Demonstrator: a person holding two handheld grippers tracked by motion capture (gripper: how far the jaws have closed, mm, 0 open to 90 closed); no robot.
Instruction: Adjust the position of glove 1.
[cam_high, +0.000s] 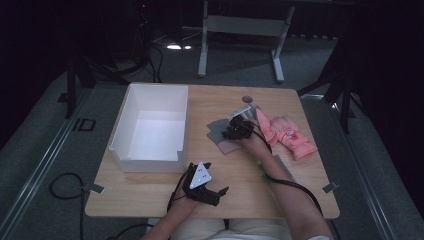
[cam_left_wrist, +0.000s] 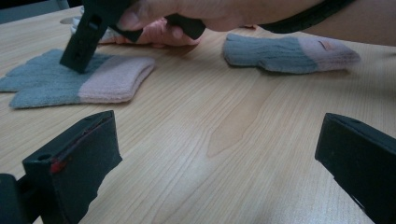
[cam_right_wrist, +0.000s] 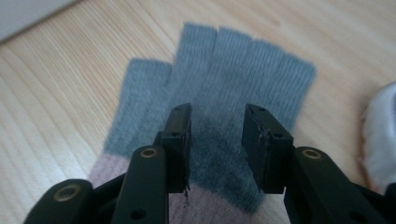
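Note:
A grey knit glove with a pink cuff (cam_high: 218, 134) lies flat on the wooden table, right of the white box. My right gripper (cam_high: 235, 131) points down onto it. In the right gripper view the jaws (cam_right_wrist: 219, 140) stand partly open over the glove's palm (cam_right_wrist: 224, 79), the fabric lying flat in the gap and not pinched. A second grey and pink glove (cam_left_wrist: 289, 53) lies beyond the person's forearm. My left gripper (cam_high: 202, 185) rests near the front edge with its jaws wide open (cam_left_wrist: 215, 158) and nothing between them.
An open white box (cam_high: 150, 160) stands at the table's left. A pair of pink mittens (cam_high: 287, 135) lies right of the right hand. A small round grommet (cam_high: 247, 99) sits near the back edge.

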